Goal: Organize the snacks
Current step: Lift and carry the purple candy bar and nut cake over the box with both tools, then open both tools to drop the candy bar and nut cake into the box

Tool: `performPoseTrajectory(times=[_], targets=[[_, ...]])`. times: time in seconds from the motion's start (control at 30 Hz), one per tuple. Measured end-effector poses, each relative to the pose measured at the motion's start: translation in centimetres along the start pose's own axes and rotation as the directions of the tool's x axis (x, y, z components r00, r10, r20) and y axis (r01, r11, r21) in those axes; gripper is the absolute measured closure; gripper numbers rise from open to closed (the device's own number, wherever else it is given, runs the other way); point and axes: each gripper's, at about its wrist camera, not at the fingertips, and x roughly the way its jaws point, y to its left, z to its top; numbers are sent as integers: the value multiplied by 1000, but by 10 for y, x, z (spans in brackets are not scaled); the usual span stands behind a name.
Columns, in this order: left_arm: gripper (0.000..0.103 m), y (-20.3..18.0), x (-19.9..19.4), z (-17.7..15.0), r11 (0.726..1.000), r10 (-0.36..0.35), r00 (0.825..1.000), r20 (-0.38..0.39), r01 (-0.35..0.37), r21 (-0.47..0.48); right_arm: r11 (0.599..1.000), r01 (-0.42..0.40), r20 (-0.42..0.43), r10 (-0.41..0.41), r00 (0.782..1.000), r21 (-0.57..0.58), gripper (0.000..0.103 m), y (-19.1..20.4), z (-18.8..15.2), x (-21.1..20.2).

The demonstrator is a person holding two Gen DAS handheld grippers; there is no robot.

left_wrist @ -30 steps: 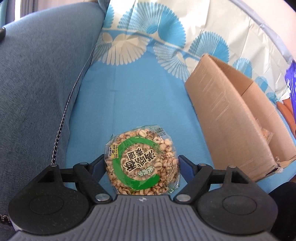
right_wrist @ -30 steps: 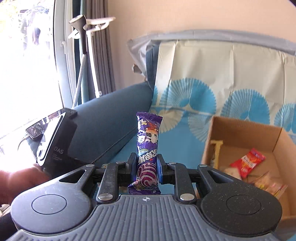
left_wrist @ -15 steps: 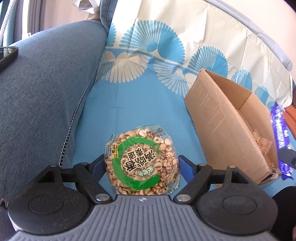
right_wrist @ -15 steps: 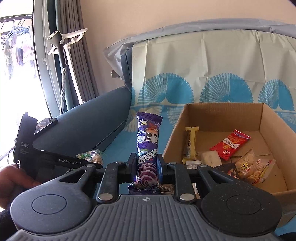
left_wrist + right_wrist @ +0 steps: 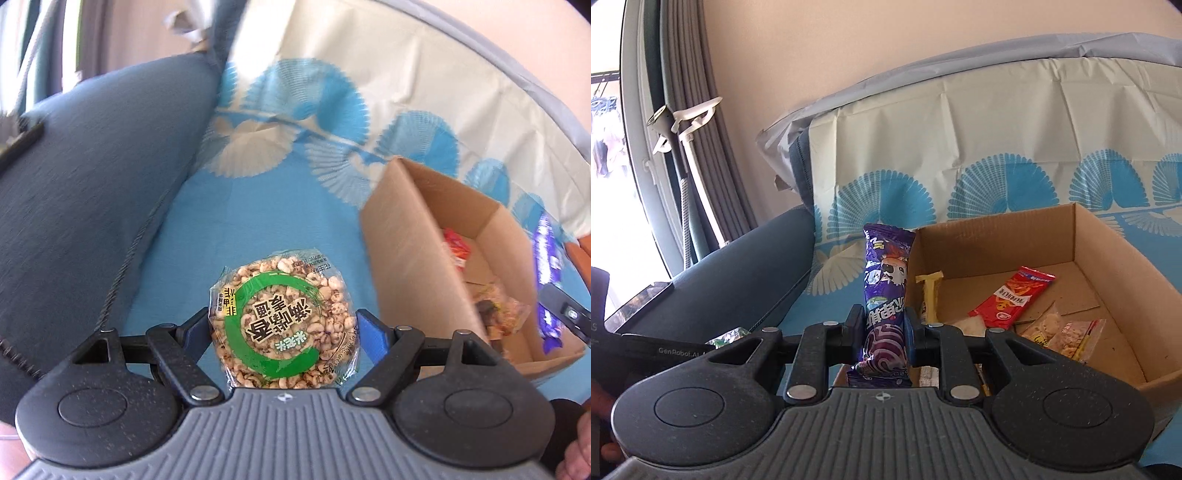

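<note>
My left gripper (image 5: 282, 325) is shut on a round puffed-grain cake pack (image 5: 282, 321) with a green ring label, held above the blue cloth, left of the cardboard box (image 5: 410, 258). My right gripper (image 5: 884, 328) is shut on an upright purple snack bar (image 5: 886, 295) at the near left corner of the box (image 5: 1108, 254). The box holds a red packet (image 5: 1012, 297), a yellow bar (image 5: 931, 295) and clear bags of snacks (image 5: 1067, 334). The purple bar also shows in the left wrist view (image 5: 546, 266), over the box's right side.
A blue sofa armrest (image 5: 85, 206) with a dark phone (image 5: 20, 144) on it lies to the left. The fan-patterned blue and white cloth (image 5: 960, 155) covers the seat and backrest. Curtains and a window (image 5: 646, 129) are at far left. The left gripper's body (image 5: 646, 350) is at lower left.
The left gripper has tilted up and moved toward the box, so its inside now shows. The right gripper has swung right, over the box's near left corner.
</note>
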Motion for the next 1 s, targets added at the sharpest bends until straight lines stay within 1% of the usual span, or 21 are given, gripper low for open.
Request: performPoseTrajectory(times=[0.07,0.33,0.5,0.63,0.77,1.0], targets=[[18,-19,-3,7,999,-15,1000,17,15,28,999,21,6,-21,1000,24,80,-7,1,0],[18,-90,-11,46,994,-85,993,85,78,81,987,85,-10,-84,996,136,80,-34,2,8],[18,-138,-3,66,985,-128,988,91,116,129,978,99,-3,-100,995,182,80,-47,4,8],[18,-175,11,75,977,-138,987,78,123,173,969,108,10,-113,993,221,80,-57,5,7],[18,-196,26,74,975,-133,990,51,121,188,955,123,21,-133,991,270,80,-70,6,5],[18,-210,42,68,973,-115,993,17,109,205,926,130,36,-153,988,354,80,-88,5,1]])
